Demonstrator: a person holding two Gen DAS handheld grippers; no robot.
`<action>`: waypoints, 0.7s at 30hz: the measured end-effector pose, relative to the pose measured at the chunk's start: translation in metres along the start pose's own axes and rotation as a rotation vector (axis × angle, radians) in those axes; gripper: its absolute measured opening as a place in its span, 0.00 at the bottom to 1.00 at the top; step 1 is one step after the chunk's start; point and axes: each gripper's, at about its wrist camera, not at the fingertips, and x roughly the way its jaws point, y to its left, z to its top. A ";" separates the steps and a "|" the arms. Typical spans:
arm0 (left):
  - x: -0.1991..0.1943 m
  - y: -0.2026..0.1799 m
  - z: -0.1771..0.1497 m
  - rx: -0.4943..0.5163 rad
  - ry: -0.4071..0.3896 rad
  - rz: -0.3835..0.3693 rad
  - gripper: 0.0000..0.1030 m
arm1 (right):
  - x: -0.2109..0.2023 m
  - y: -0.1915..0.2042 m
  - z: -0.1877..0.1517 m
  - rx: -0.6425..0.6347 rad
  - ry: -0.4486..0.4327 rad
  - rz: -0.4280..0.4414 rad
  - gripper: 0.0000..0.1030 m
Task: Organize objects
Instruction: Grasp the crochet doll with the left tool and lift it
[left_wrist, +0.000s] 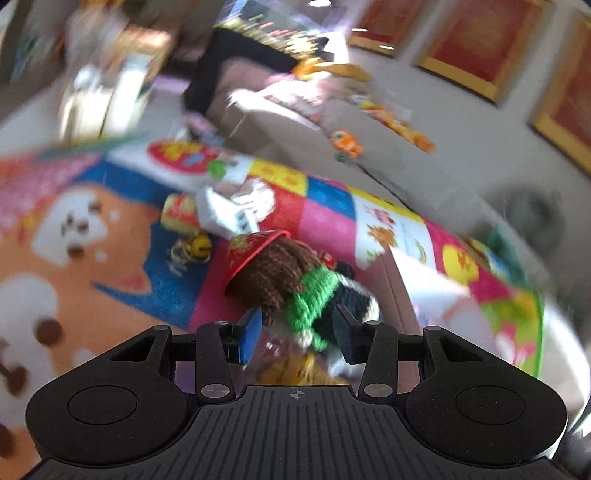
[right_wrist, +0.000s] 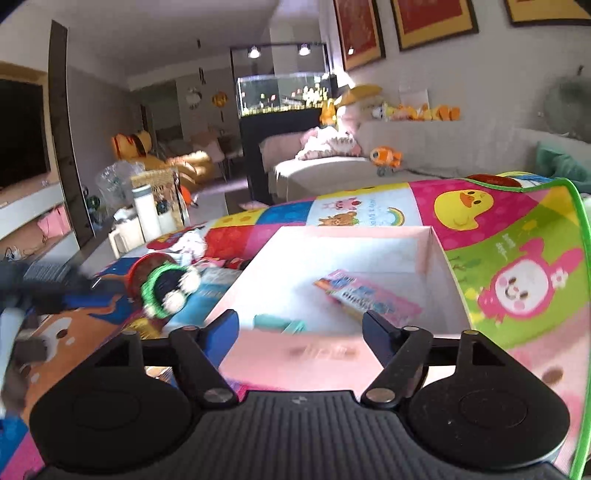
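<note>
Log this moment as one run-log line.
left gripper: shut on knitted doll, carried above play mat | right gripper: open, empty, over pink box | box holds pink packet

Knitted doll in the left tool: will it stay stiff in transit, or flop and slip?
Probably flops: the knitted doll is soft yarn, and most of it overhangs past the left tool, which grips only its green part. Likely light for its size. Slipping seems unlikely, since yarn compresses and grips; the red hat might shift.
</note>
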 end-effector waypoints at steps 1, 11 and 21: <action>0.007 0.003 0.004 -0.041 0.009 0.004 0.45 | -0.003 0.001 -0.003 0.017 -0.012 0.005 0.76; 0.088 -0.012 0.030 -0.096 0.101 0.182 0.56 | 0.005 0.004 -0.027 0.065 0.015 0.040 0.83; 0.094 -0.014 0.022 0.059 0.166 0.136 0.56 | 0.006 0.004 -0.028 0.080 0.012 0.037 0.94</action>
